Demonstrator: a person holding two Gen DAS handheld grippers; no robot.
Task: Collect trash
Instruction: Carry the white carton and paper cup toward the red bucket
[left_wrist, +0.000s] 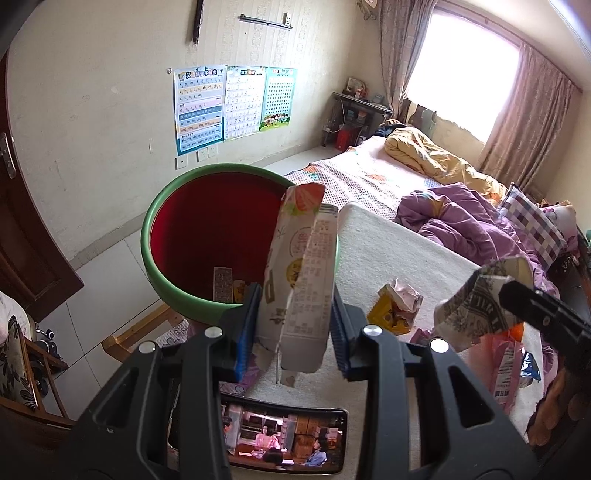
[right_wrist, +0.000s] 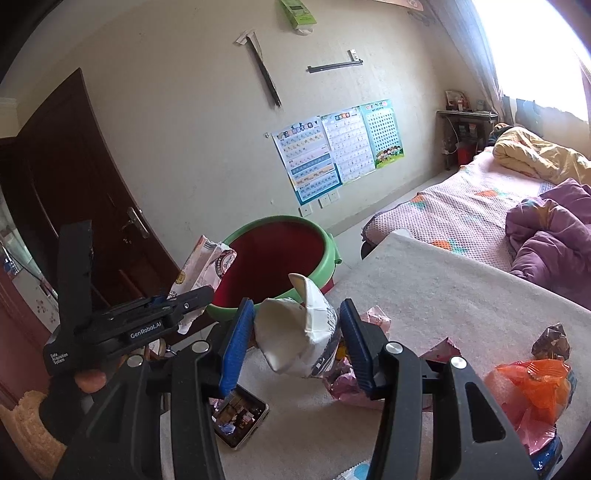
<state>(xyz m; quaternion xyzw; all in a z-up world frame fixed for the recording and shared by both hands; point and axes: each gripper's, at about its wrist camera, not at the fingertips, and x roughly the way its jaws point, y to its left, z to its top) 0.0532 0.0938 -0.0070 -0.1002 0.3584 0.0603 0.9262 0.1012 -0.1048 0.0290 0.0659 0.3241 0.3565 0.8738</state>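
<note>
- While both grippers carry trash, green basin (left_wrist: 162, 236) with red inside sits centre-left of left-wrist view, off the table (left_wrist: 406, 258) edge.
- Left gripper (left_wrist: 293, 317), lower centre: jaws narrowly apart, pinching flattened carton (left_wrist: 299, 266) upright by the basin's near rim.
- Right gripper (right_wrist: 295, 332), centre of right-wrist view: jaws moderately apart, clamped on crumpled white carton (right_wrist: 295, 328) above the table.
- Best judged: move each fully over the rim before letting go.
- Wrappers (left_wrist: 397, 306) and orange bag (right_wrist: 535, 384) remain on table, right.
</note>
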